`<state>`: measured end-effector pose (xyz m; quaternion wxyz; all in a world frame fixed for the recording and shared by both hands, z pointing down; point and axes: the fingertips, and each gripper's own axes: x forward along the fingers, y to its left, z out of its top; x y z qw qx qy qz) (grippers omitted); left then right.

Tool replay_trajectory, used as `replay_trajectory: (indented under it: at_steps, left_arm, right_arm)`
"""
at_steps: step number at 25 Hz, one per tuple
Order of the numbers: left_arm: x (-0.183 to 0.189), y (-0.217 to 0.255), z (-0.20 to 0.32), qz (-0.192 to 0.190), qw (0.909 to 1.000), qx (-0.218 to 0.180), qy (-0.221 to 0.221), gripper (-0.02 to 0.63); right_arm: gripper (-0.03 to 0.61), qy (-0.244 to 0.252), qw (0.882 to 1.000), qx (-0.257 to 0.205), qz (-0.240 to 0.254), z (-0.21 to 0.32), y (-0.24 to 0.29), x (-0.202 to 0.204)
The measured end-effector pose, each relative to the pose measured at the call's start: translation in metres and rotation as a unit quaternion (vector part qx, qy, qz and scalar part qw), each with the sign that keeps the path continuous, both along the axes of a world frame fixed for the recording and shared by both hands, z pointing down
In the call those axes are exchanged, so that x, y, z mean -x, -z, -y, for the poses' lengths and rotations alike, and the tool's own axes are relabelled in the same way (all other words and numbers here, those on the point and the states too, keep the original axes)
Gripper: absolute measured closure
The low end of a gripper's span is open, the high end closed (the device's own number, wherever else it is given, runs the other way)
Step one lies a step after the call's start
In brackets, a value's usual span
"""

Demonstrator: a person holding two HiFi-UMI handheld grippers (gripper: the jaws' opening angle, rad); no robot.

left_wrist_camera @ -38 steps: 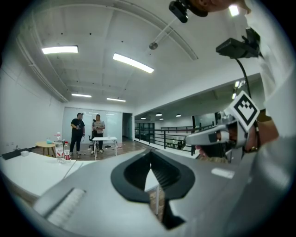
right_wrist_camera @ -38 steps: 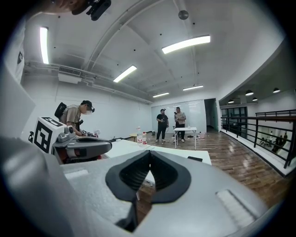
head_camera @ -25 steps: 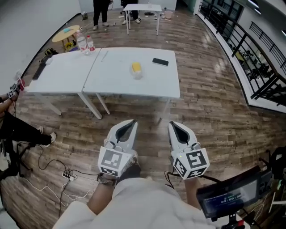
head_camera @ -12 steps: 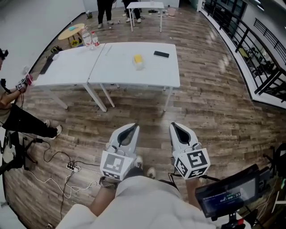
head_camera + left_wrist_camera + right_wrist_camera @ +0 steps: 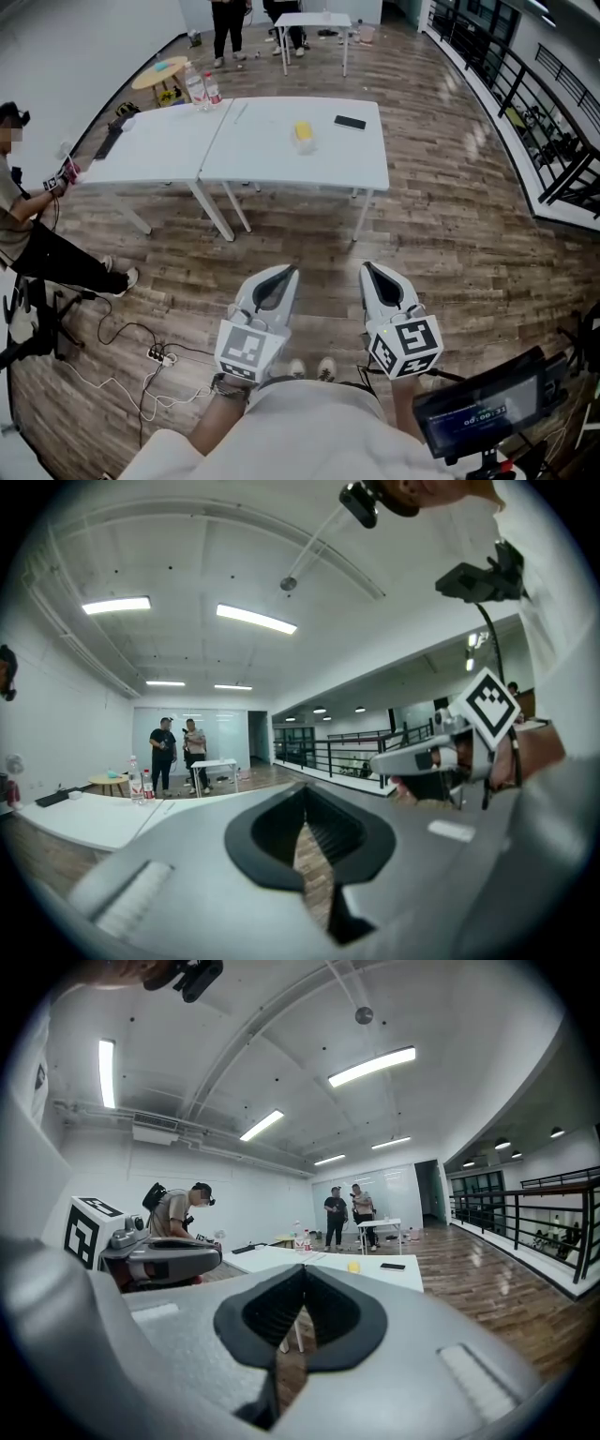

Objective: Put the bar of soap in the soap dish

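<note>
Both claws sit a little lower in the head view than a second ago. The white bench (image 5: 281, 159) has slid toward the right of the frame, and the seated person (image 5: 21, 220) at the left edge shows more fully. The holder's shoe tips now peek out at lower centre between the two arms.

The left claw (image 5: 283, 273) is pinched shut with nothing in it; its own view shows the dark pads meeting along a thin seam. The right claw (image 5: 372, 271) is closed the same way and equally empty. The two are held side by side at lower centre, over bare wooden floor (image 5: 450, 234) and well short of the bench.

The bar of soap (image 5: 303, 129), a small yellow block, lies on the right-hand half of the bench in the upper middle of the frame, far from either claw. A pale thing (image 5: 304, 145) touches its near side, too small for me to make out. A dark phone (image 5: 350, 122) lies just to the right of the soap. Two bottles (image 5: 202, 89) stand at the far corner of the left half, and a long dark object (image 5: 107, 142) lies near its left end.

Two people (image 5: 230, 19) stand by a small white table (image 5: 314, 19) at the top. A black railing (image 5: 525, 103) runs along the right. Cables (image 5: 155, 354) trail over the floor at lower left, and a screen (image 5: 478, 412) sits at lower right.
</note>
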<state>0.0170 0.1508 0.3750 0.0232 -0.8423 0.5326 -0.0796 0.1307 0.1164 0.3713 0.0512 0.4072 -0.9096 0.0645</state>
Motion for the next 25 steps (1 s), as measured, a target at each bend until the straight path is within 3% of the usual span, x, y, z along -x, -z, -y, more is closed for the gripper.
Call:
replay_trajectory:
  at_steps: [12,25]
  left_arm:
    - [0.031,0.001,-0.021,-0.016,0.9998,-0.009,-0.011,0.606]
    - [0.051,0.006,-0.051,-0.027,0.999,-0.021,0.027,0.606]
  right_arm:
    - [0.575,-0.005,1.0,-0.012,-0.02,-0.027,0.01,0.034]
    - [0.575,0.005,0.999,-0.02,-0.027,-0.071,0.014,0.031]
